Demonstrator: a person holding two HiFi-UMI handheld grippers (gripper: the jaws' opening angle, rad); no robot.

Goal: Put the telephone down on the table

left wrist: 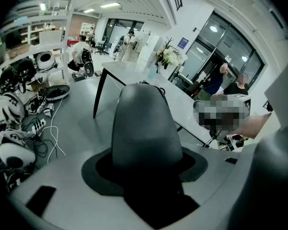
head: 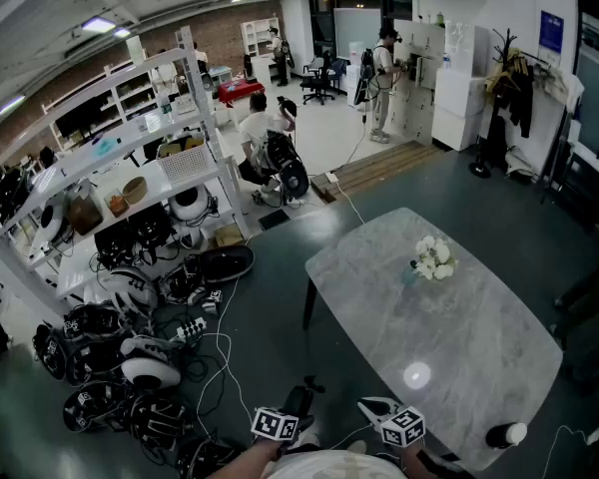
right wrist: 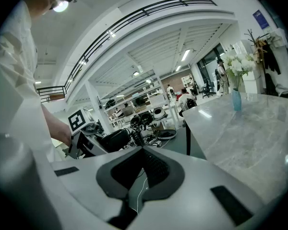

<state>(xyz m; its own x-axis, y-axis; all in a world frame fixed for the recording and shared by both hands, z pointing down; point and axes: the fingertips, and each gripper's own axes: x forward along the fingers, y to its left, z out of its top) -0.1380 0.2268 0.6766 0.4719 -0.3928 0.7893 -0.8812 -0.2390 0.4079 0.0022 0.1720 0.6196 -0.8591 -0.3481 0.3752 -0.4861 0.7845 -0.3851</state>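
Observation:
My left gripper (head: 301, 399) is shut on the black telephone handset (head: 299, 403), held low at the bottom of the head view, left of the table's near corner and off it. In the left gripper view the handset (left wrist: 144, 128) fills the space between the jaws as a dark rounded body. From the right gripper view, the handset (right wrist: 113, 139) shows with its coiled cord (right wrist: 134, 137). My right gripper (head: 376, 406) is beside the left one, jaws together with nothing in them (right wrist: 143, 150). The grey marble table (head: 459, 347) stretches ahead to the right.
A vase of white flowers (head: 431, 259) stands on the table's far part, and a small black-and-white object (head: 506, 434) at its near right edge. White shelves (head: 130, 168) stand at the left, with several helmets and cables (head: 130, 357) on the floor. People are at the back of the room.

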